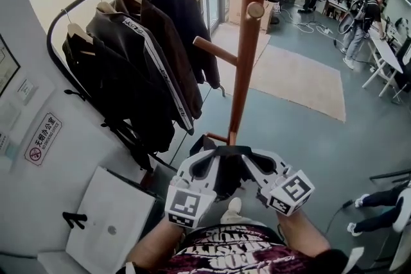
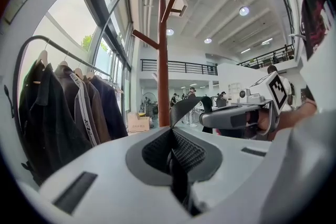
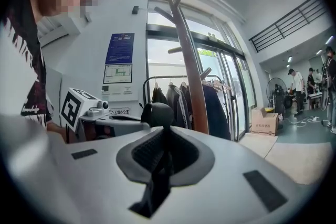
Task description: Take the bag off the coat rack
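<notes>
Grip: left gripper [image 2: 173, 155] and right gripper [image 3: 160, 152] are each seen clamped shut on the black strap [image 1: 226, 151], so the load is shared | Bag [image 1: 225, 175]: slung between them, just before the coat rack [image 1: 247, 42] | Judged: strap is held wide to clear the low peg [image 1: 217, 137]; whether it is unhooked cannot be told

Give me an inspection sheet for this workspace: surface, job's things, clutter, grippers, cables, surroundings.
Surface: grey floor with a beige rug on it.
Job's things: wooden coat rack upright; black bag strap runs between both grippers beside the pole.
Clutter: cardboard box on the floor.
Grippers: left gripper and right gripper both shut on the strap.
Cables: loose cables on the floor, far back.
Surroundings: hanging dark jackets; people in the background.
</notes>
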Demonstrator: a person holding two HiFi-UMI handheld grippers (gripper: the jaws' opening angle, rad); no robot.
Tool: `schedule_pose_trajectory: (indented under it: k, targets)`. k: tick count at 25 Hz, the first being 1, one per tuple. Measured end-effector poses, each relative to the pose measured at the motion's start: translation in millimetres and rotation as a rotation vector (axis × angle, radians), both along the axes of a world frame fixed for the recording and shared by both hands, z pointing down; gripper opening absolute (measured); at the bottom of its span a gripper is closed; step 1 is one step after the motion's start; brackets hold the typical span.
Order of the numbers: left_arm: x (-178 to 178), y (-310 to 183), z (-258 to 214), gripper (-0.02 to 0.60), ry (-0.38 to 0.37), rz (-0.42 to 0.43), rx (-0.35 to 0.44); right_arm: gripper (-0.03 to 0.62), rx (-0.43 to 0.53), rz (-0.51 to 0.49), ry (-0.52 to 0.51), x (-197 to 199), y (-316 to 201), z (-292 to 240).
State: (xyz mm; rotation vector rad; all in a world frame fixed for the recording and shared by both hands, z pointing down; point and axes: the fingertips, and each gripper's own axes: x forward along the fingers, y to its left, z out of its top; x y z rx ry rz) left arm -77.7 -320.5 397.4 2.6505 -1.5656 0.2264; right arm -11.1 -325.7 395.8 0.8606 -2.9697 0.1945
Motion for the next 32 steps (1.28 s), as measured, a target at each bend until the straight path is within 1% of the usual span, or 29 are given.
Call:
schedule_pose_trajectory:
  k: [6,12,15,20,24,32]
  targets:
    - [-6,25,-15,0.008,0.003,-0.001,0.013,0.025,0.027,0.005,-0.016,-2,28,-13]
    - [-9,54,-25,0.008,-0.003,0.023,0.031,0.025,0.047,0.008,-0.033,-5,58,-24]
    - [-8,69,-32,0.008,0.012,0.034,0.040,0.025,0.065,0.006,-0.034,-5,75,-32]
    - [-7,94,-36,0.008,0.032,0.050,0.045,0.025,0.079,0.007,-0.028,-5,100,-37]
    - [-7,110,-36,0.008,0.035,0.064,0.051,0.026,0.085,0.011,-0.024,-6,116,-37]
    - [-8,138,-37,0.008,0.047,0.066,0.049,0.026,0.111,0.030,0.000,-6,144,-38]
